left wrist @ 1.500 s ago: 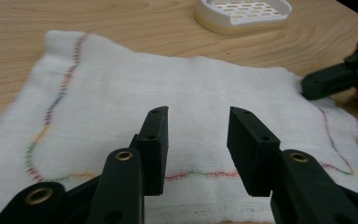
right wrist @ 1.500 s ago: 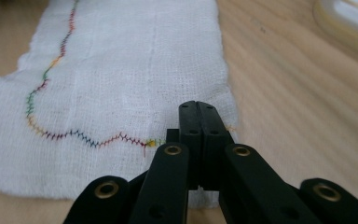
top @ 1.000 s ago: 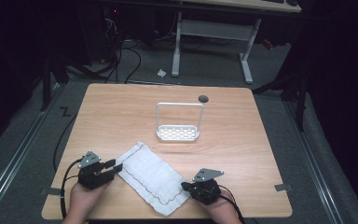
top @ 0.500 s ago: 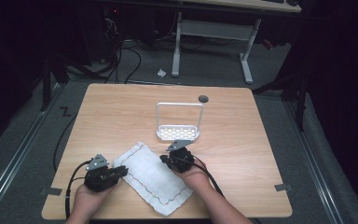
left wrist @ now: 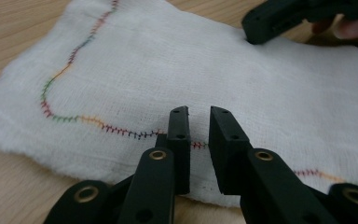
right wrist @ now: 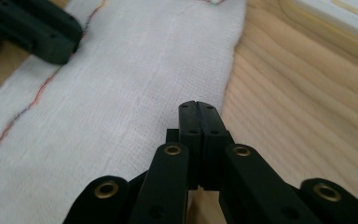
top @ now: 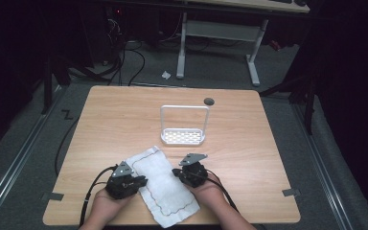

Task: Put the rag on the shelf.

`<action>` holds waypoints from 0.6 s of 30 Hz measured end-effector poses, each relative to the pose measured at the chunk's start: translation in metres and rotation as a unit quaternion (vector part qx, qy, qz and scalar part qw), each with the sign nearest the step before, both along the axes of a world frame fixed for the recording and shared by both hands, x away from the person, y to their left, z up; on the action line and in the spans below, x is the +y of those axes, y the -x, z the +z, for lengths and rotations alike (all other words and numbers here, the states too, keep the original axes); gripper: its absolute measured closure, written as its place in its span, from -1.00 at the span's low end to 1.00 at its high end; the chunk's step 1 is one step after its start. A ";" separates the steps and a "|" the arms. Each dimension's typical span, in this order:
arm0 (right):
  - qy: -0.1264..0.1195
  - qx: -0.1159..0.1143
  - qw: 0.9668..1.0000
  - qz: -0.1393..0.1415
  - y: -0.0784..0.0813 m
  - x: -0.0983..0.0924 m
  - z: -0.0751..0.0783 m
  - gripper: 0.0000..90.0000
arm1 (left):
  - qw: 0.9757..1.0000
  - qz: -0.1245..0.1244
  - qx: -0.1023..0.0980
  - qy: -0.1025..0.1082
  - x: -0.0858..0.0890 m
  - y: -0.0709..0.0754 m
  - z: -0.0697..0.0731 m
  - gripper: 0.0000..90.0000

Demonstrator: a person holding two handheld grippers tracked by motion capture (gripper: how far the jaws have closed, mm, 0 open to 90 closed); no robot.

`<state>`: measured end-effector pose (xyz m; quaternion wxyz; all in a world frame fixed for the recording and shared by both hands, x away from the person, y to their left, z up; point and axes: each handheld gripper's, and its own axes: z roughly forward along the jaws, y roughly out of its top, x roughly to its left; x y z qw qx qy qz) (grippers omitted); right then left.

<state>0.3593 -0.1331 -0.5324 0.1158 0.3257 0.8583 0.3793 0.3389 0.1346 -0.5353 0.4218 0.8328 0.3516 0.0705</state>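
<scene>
Cloth's (top: 165, 184) near corner overhangs the table (top: 249, 143) edge, cut off.

The cloth (top: 161, 184) lies on the table (top: 115, 120) near its front edge. Behind the cloth and a little to its right stands the rack (top: 183, 129). The left gripper (top: 141, 181) sits at the cloth's left edge, the right gripper (top: 176, 171) at its right edge.

One cloth (top: 162, 182), one white rack (top: 184, 125), two grippers (top: 127, 182) (top: 191, 171), perhaps one table hole (top: 209, 101).
</scene>
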 end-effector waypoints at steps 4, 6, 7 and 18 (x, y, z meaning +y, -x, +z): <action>-0.007 0.003 1.000 -0.008 0.019 -0.021 -0.001 1.00 | 1.000 -0.013 -0.003 -0.006 -0.017 -0.004 0.001 0.71; -0.006 0.002 1.000 -0.012 0.029 -0.031 -0.001 1.00 | 1.000 -0.020 -0.003 -0.002 -0.027 -0.005 0.000 0.71; -0.001 -0.001 1.000 -0.014 0.039 -0.039 -0.001 1.00 | 1.000 -0.023 -0.003 -0.003 -0.030 -0.006 0.000 0.70; -0.007 0.000 0.999 -0.034 0.063 -0.071 -0.002 0.99 | 0.998 -0.058 -0.015 -0.003 -0.073 -0.009 -0.001 0.67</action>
